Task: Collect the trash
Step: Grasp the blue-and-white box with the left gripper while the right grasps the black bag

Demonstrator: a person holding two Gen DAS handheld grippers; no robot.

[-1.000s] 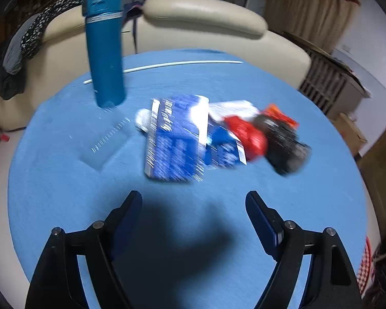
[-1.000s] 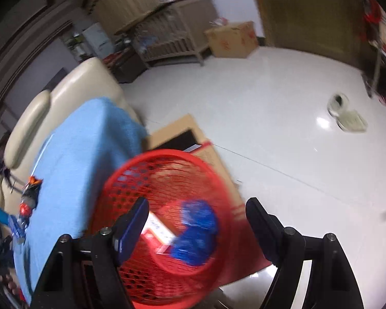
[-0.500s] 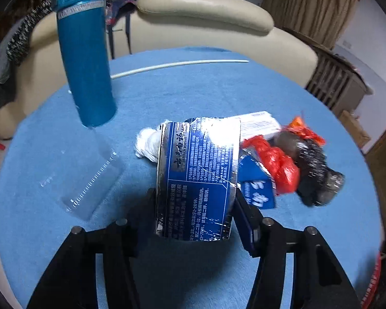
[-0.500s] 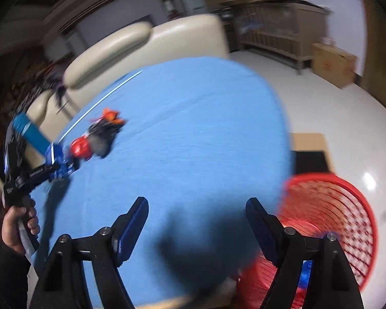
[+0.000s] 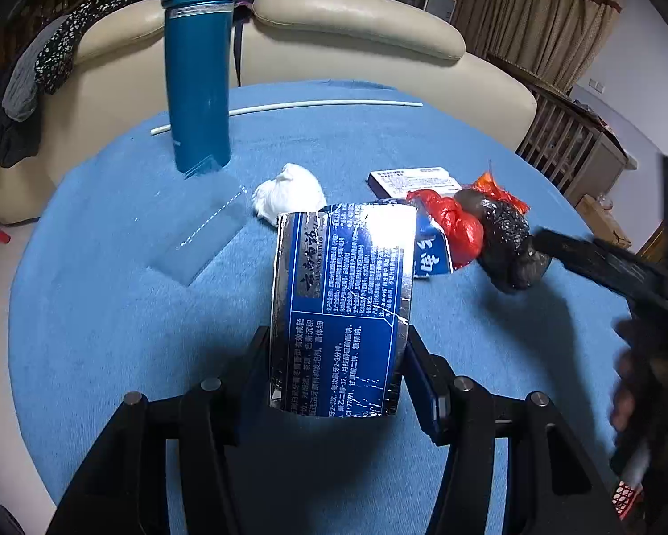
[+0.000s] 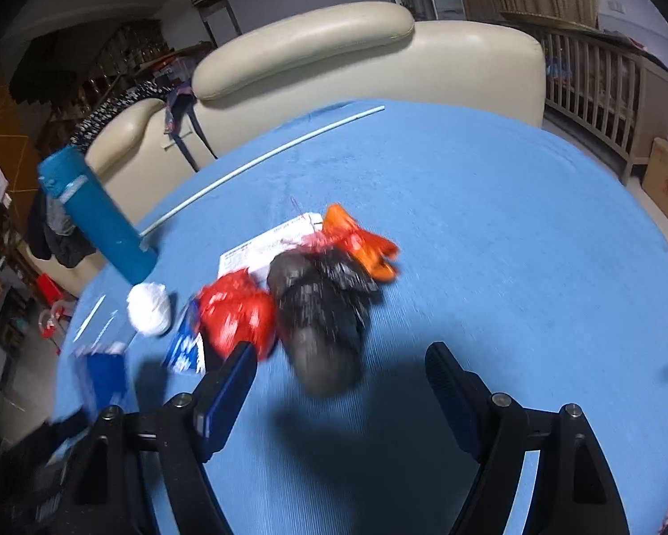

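My left gripper is shut on a blue and silver toothpaste box and holds it above the blue table. Behind it lie a white paper wad, a red bag, a black bag and a white box. My right gripper is open and empty, just in front of the black bag and red bag. The white wad and an orange wrapper also show there.
A tall teal bottle stands at the back left, next to a clear plastic sheet. A white rod lies near the far edge. A cream sofa is behind the table. A red basket's edge shows at lower right.
My left gripper closed on the toothpaste box and lifted it. My right gripper swung from the red basket over to the table and now faces the black bag.
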